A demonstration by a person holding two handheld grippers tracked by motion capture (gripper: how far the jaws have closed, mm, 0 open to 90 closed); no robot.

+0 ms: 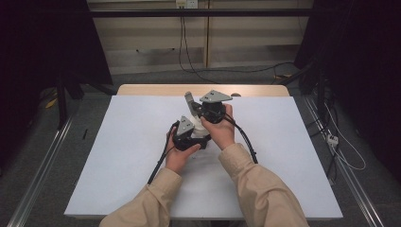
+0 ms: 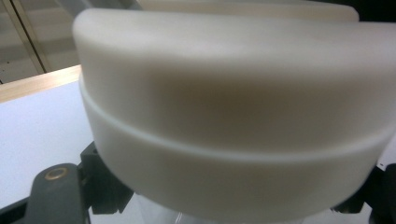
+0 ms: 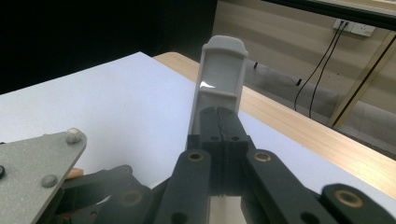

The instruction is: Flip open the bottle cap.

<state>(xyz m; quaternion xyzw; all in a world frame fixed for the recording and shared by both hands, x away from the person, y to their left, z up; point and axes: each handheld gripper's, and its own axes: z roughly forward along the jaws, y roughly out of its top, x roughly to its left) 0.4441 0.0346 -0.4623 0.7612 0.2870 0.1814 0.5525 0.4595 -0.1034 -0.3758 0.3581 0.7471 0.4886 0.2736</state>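
A cream-white round container (image 2: 233, 116) with a seam around its side looms close in the left gripper view. One black finger (image 2: 53, 196) of the left gripper shows at its lower left. In the high view my left gripper (image 1: 201, 136) is shut on this container (image 1: 202, 128) at mid-table. My right gripper (image 3: 218, 116) is shut on a flat whitish tab (image 3: 220, 77) that stands upright beyond its jaws. Seen from above, the right gripper (image 1: 196, 111) sits just behind the left one, with the tab (image 1: 189, 101) rising at its left. How the tab joins the container is hidden.
A white sheet (image 1: 127, 156) covers the table, with a strip of bare wood (image 1: 156, 90) along the far edge. Black cables (image 1: 158, 163) trail from both grippers toward the person. Dark curtains and floor rails flank the table.
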